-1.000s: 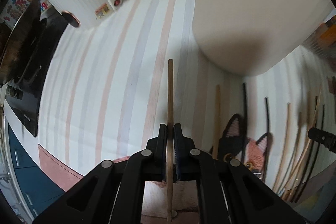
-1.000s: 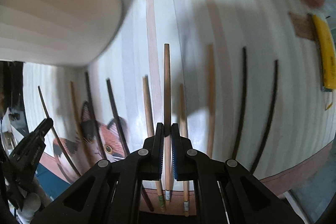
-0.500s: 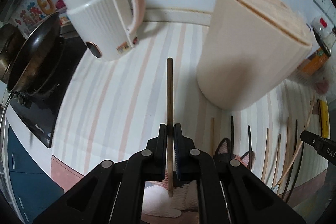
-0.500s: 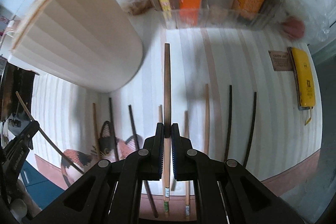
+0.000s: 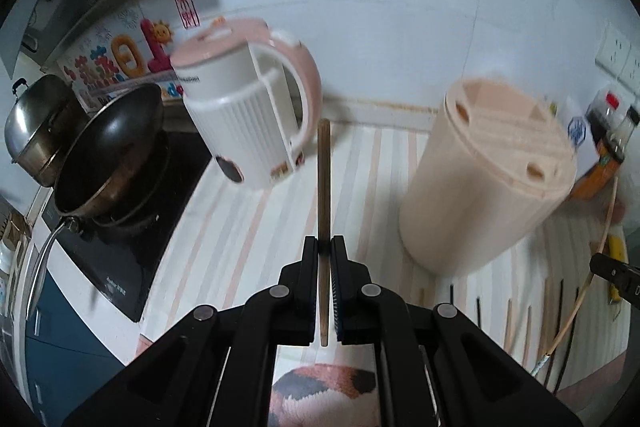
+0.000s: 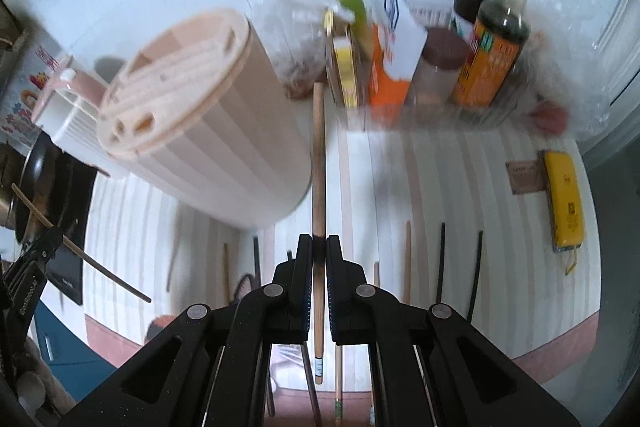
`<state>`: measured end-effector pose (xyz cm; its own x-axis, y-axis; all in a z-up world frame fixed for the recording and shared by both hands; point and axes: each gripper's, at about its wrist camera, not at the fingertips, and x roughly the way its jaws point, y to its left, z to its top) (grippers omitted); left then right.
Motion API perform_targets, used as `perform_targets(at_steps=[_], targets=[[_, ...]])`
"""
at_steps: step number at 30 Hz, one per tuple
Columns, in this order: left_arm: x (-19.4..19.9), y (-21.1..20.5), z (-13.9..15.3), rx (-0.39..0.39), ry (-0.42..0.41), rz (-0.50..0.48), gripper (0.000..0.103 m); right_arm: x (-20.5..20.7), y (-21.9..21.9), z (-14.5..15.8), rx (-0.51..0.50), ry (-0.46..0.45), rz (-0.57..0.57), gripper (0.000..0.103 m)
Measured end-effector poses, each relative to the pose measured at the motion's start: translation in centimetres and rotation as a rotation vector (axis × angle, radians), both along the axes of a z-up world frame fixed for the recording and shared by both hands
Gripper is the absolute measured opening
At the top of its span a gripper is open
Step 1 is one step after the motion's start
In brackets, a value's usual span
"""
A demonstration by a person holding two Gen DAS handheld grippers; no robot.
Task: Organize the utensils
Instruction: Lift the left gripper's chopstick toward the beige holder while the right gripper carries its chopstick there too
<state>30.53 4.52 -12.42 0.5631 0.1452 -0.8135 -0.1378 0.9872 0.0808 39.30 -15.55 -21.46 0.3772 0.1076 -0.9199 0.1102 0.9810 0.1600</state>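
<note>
Left wrist view, biggest first: white desk (image 5: pixel 248 251) w/ pale pink and grey stripes, then the tall cream plastic utensil holder (image 5: pixel 484 179) standing on it, lid full of slots and round holes. Behind and to its left sits a white ribbed electric kettle with pink lid and handle (image 5: pixel 248 115); a black wok (image 5: pixel 108 147) sits on the hob at far left. Loose chopsticks (image 5: pixel 508 323), wood and black, lie in a row on the desk in front of the holder.

Left hand-held gripper (image 5: pixel 325 251) is clenched on a dark brown wooden chopstick (image 5: pixel 323 179), held off the desk, tip pointing toward the back wall between kettle and holder. In the right wrist view, the right hand-held gripper (image 6: pixel 319 247) is likewise clamped on a light wooden chopstick with a banded end (image 6: pixel 318 155), just right of the holder's wall (lid openings show well from here).

Step in hand, as I judge it: carry both sticks up over the holder and drop them in. To do it well:
- bring each tip above lid level before moving across, so it can't knock the holder's side;
- pick one hole per stick, tilt near vertical, tip in first;
- go one hand at a time (less chance of the two crossing);
- let go only once the tip is well inside.
</note>
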Motion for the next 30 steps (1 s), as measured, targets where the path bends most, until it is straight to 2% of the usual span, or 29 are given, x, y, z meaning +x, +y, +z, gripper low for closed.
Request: perform_targets(at_steps=[6,8,15,19,24,30], targets=[[1.0,0.4,4.3,-0.069,-0.073,0.0,0.004,0.9,-1.1,4.4,0.022,-0.077,-0.018,0.007],[1.4,0.3,6.6,-0.093,-0.118,-0.007,0.004,1.5,-1.6,6.7,0.034,-0.114,-0.02,0.007],[4.6,-1.3,15.0,-0.104,-0.272,-0.048,0.004,5.1,-2.7,16.0,0.032,-0.283,-0.008,0.006],[7.3,-2.3,17.9,-0.119,-0.32,-0.068,0.004,8.0,-2.1,19.1,0.012,-0.363,-0.01,0.006],[10.6,-3.0,18.2,-0.195,-0.302,-0.084,0.004,11.5,-0.8,19.9,0.037,-0.432,-0.017,0.006],[13.8,-4.2,15.1,-0.273,-0.235,-0.092,0.004,14.8,0.8,17.2,0.084,-0.445,-0.023,0.006]])
